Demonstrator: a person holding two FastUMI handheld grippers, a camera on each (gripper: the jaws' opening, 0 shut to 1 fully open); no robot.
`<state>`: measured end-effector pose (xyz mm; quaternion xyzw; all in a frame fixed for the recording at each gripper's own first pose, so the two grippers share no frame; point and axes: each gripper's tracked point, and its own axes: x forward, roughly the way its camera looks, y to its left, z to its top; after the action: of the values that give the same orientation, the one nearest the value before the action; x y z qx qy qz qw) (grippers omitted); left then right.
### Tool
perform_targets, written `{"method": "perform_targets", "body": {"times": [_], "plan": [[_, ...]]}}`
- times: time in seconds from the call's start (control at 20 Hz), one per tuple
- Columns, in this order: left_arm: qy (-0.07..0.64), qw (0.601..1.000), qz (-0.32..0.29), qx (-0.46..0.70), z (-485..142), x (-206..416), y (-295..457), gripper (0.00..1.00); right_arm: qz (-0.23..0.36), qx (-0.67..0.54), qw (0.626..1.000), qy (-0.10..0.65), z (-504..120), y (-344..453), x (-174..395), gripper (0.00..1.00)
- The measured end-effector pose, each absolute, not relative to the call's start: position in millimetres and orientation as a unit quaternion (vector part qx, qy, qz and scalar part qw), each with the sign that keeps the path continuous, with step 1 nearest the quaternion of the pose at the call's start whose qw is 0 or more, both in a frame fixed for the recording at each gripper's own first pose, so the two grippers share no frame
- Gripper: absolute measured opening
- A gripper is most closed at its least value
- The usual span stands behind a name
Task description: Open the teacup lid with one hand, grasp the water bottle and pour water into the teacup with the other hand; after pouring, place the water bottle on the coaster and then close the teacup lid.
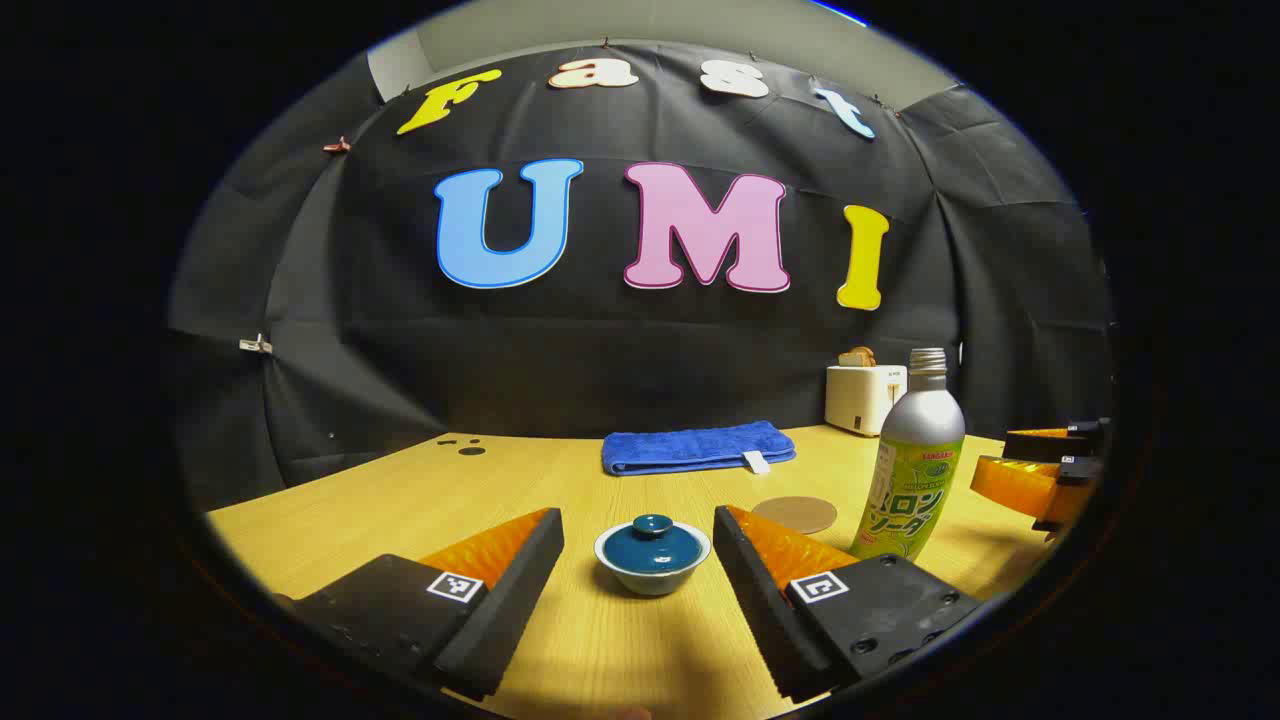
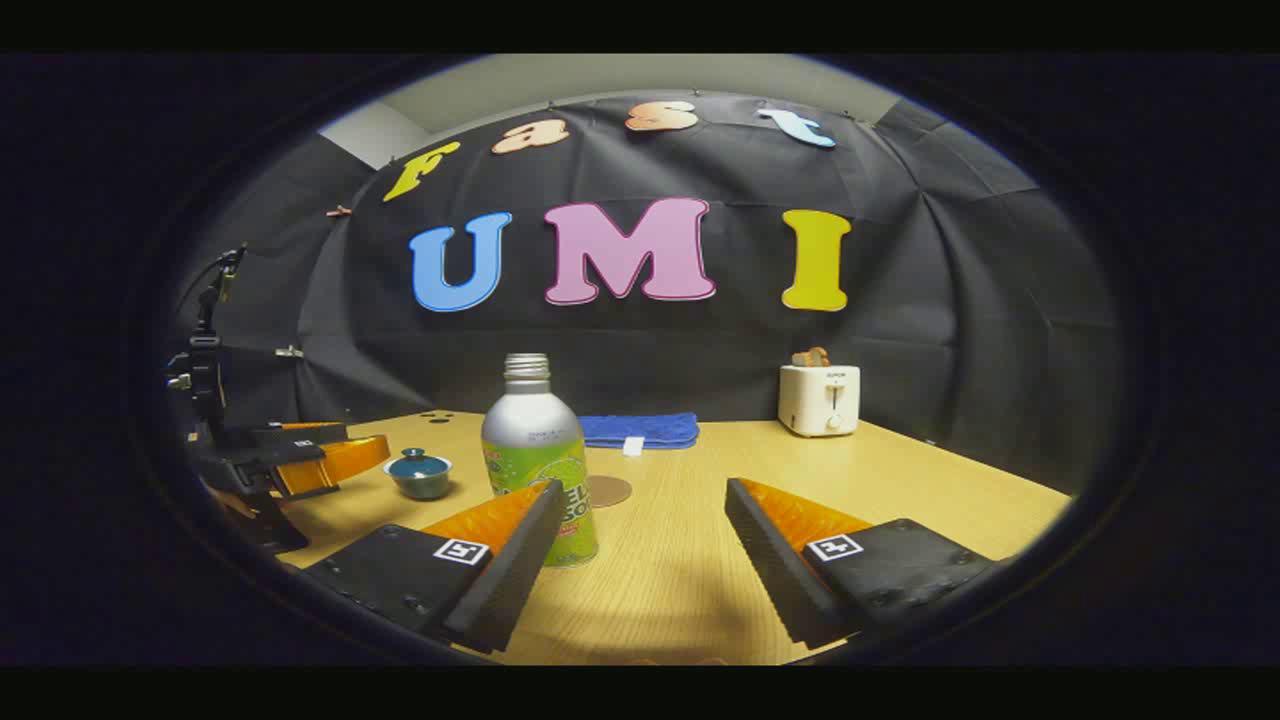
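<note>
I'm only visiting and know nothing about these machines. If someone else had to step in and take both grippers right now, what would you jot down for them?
Left gripper: open, holding nothing, lined up with the small white teacup with a dark teal lid, which sits ahead between its fingers.
Right gripper: open, holding nothing; the silver and green water bottle stands upright, uncapped, just ahead by its left finger.
The round brown coaster lies bare on the wooden table, just behind the bottle.
Done: nothing yet; the lid is on the cup.
Left: lift the lid, pour, set the bottle on the coaster, close the lid.
</note>
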<state>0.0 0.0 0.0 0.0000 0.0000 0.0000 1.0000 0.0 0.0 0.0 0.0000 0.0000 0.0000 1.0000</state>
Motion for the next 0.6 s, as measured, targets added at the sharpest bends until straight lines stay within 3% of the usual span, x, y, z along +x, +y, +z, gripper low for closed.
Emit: {"method": "perform_targets", "body": {"times": [0.6], "plan": [[0.0,1.0,-0.005,0.0,0.0,8.0,-0.5,0.96,-0.012,0.003,1.0,0.0,-0.4,-2.8,2.3,0.99]]}}
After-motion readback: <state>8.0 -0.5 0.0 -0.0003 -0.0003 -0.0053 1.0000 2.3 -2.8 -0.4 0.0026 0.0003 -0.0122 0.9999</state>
